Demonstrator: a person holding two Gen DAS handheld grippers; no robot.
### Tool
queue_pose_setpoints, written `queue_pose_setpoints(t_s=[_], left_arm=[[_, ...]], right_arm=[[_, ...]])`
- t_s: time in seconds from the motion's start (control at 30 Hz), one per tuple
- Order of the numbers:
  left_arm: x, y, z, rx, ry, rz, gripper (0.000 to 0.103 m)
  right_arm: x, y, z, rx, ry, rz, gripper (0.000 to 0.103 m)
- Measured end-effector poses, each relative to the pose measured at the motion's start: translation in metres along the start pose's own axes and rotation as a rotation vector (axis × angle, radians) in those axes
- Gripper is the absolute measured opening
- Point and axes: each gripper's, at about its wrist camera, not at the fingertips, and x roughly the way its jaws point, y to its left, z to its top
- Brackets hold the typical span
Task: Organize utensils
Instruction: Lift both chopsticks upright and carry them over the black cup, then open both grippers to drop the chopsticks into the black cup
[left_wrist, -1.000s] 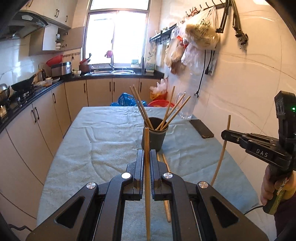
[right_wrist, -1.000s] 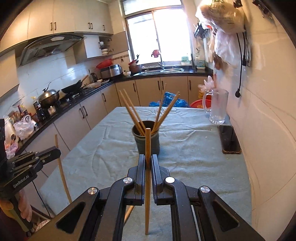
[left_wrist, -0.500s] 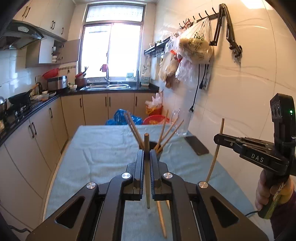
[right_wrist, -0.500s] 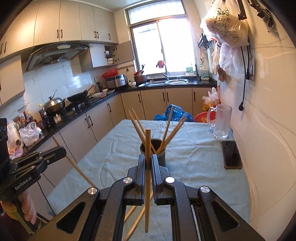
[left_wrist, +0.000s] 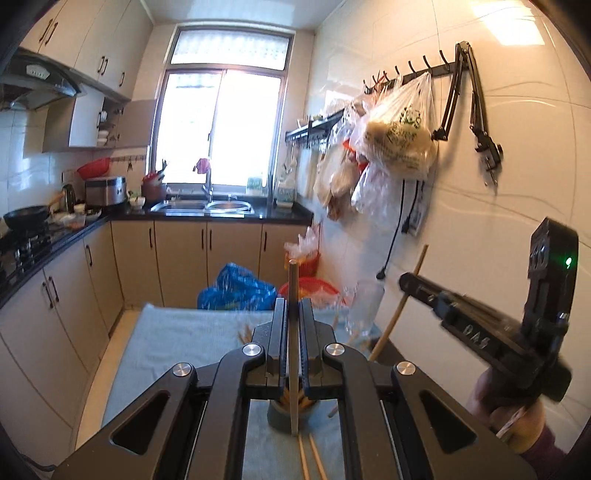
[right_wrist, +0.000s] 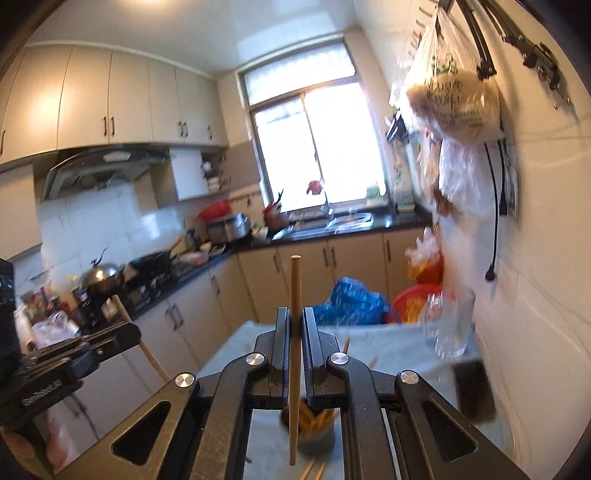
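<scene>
My left gripper (left_wrist: 293, 314) is shut on a wooden chopstick (left_wrist: 293, 280) held upright, its lower end over the dark grey holder cup (left_wrist: 280, 421) with several chopsticks in it. My right gripper (right_wrist: 294, 325) is shut on another chopstick (right_wrist: 294, 288), upright, its lower end beside the cup (right_wrist: 317, 439). The right gripper also shows at the right of the left wrist view (left_wrist: 406, 282), and the left gripper at the left of the right wrist view (right_wrist: 131, 334). Loose chopsticks (left_wrist: 310, 458) lie on the towel in front of the cup.
The table is covered by a grey-blue towel (left_wrist: 177, 332). A glass jug (right_wrist: 452, 325) and a dark phone (right_wrist: 474, 391) sit near the tiled wall on the right. Kitchen cabinets (left_wrist: 55, 295) run along the left; bags (left_wrist: 399, 140) hang above.
Both grippers have risen and moved forward over the cup, each still holding its chopstick. The cup now sits low under the jaws in both views.
</scene>
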Motion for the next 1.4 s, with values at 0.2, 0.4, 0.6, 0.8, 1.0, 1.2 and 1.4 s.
queue_pose_setpoints(t_s=[0.2, 0.4, 0.6, 0.8, 1.0, 1.2, 1.4], left_arm=[[0.057, 0.001, 0.005, -0.027, 0.051, -0.001, 0.005], [0.116, 0.016, -0.020, -0.085, 0.175, 0.005, 0.005], [0.134, 0.024, -0.041, -0.097, 0.217, 0.026, 0.006], [0.115, 0.030, -0.044, -0.117, 0.207, 0.037, 0.021], [0.076, 0.032, -0.043, -0.096, 0.154, 0.065, 0.036], [0.026, 0.030, -0.054, -0.049, 0.106, 0.131, 0.047], [-0.011, 0.031, -0.081, -0.020, 0.105, 0.167, 0.061]], right_arm=[[0.052, -0.007, -0.004, 0.003, -0.012, -0.054, 0.007], [0.105, -0.030, -0.029, 0.064, 0.117, -0.062, 0.007], [0.140, -0.050, -0.046, 0.110, 0.223, -0.046, 0.007], [0.149, -0.056, -0.052, 0.129, 0.253, -0.033, 0.011], [0.139, -0.049, -0.042, 0.121, 0.233, -0.021, 0.030], [0.105, -0.034, -0.028, 0.105, 0.201, 0.000, 0.037], [0.053, -0.012, -0.029, 0.040, 0.219, 0.019, 0.059]])
